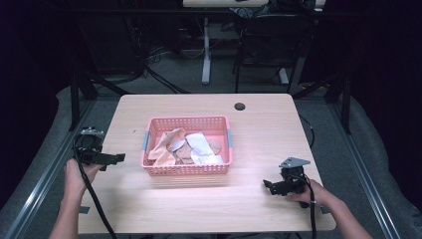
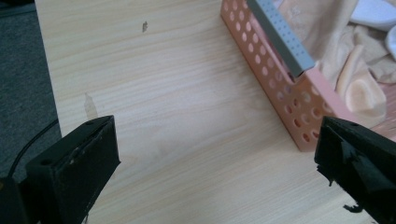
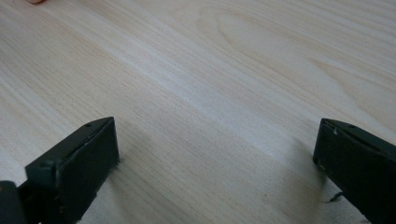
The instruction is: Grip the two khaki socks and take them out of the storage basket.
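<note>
Pink basket (image 1: 187, 169) of crumpled cloths (image 1: 185, 147) sits mid-counter (image 1: 259, 134). Left tool (image 1: 117, 158) near the left edge, right tool (image 1: 267, 186) near the front-right corner, both jaws wide apart, holding nothing. Looks like nothing's started yet.

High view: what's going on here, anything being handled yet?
Not yet. A person sits at a wooden table with a two-jaw gripper in each hand. A pink perforated basket sits mid-table holding crumpled beige and white cloths. The left gripper is near the table's left edge, pointed at the basket, jaws wide open and empty. The right gripper is over bare tabletop near the front right, also open and empty. Neither touches the basket or the cloths.
</note>
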### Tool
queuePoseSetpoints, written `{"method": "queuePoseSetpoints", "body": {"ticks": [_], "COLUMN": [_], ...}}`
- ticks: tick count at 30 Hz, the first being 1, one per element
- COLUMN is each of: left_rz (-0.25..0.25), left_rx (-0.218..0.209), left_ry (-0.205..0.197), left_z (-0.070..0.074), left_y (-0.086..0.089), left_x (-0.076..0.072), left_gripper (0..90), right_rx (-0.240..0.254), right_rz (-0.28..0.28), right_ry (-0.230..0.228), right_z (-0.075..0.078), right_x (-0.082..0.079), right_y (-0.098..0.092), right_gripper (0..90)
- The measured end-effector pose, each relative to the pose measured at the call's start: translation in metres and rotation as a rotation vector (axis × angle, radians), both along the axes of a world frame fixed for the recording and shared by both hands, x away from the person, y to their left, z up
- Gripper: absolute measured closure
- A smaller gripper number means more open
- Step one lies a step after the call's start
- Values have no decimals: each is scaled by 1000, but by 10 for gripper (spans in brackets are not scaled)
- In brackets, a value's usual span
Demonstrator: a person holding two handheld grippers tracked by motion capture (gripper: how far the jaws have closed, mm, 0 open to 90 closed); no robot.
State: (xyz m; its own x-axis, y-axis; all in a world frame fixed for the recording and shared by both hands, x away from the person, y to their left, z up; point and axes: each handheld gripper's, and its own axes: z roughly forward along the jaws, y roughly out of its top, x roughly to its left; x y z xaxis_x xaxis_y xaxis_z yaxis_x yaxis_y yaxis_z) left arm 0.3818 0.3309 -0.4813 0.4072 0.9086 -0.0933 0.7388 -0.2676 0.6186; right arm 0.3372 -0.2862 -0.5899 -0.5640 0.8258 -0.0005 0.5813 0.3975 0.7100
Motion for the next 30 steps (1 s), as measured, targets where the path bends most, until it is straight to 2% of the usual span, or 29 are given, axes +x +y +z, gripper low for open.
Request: {"method": "queuePoseSetpoints", "body": {"ticks": [7, 15, 24, 30], "left_rz": [-21, -73, -135, -161], "left_rx": [1, 20, 40, 45], "left_ry": [-11, -24, -10, -17], "left_z": [15, 35, 47, 50], "left_y": [-9, -30, -57, -74], "left_x": [7, 21, 39, 49], "left_gripper": [0, 0, 0, 0], "right_rx": [0, 0, -1, 0], "right_rz": [-2, -2, 0, 0], "right_ry": [-1, -1, 0, 0], "right_z": [0, 0, 0, 0], "right_x": [0, 0, 0, 0], "right_y": [0, 0, 0, 0], "right_gripper": [0, 0, 0, 0]}}
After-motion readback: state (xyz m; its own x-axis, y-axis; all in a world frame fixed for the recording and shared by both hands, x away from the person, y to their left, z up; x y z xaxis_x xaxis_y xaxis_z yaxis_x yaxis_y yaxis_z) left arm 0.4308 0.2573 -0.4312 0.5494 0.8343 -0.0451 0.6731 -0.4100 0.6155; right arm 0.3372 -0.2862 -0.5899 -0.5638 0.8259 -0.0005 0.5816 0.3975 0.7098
